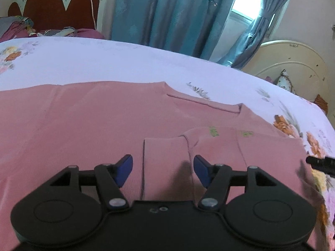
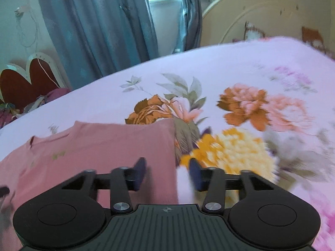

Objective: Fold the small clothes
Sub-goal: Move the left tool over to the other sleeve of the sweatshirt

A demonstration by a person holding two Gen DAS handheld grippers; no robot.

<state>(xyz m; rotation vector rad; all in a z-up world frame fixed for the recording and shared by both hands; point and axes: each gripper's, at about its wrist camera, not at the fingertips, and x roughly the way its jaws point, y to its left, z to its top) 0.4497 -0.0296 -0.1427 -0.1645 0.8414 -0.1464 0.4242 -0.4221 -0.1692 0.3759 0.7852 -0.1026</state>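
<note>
A pink knit sweater (image 1: 94, 117) lies flat on the floral bedsheet (image 1: 125, 62), with a sleeve (image 1: 165, 156) folded over its body. My left gripper (image 1: 163, 170) is open just above that sleeve's cuff, holding nothing. In the right wrist view the same sweater (image 2: 104, 146) lies at lower left. My right gripper (image 2: 167, 174) is open over the sweater's right edge, empty. The right gripper's tip also shows in the left wrist view (image 1: 320, 163) at the far right edge.
A red and white headboard (image 1: 54, 6) with piled bedding stands at the back left. Blue curtains (image 1: 167, 10) hang behind the bed. A cream round footboard (image 2: 261, 14) rises at the right. The sheet (image 2: 230, 73) stretches beyond the sweater.
</note>
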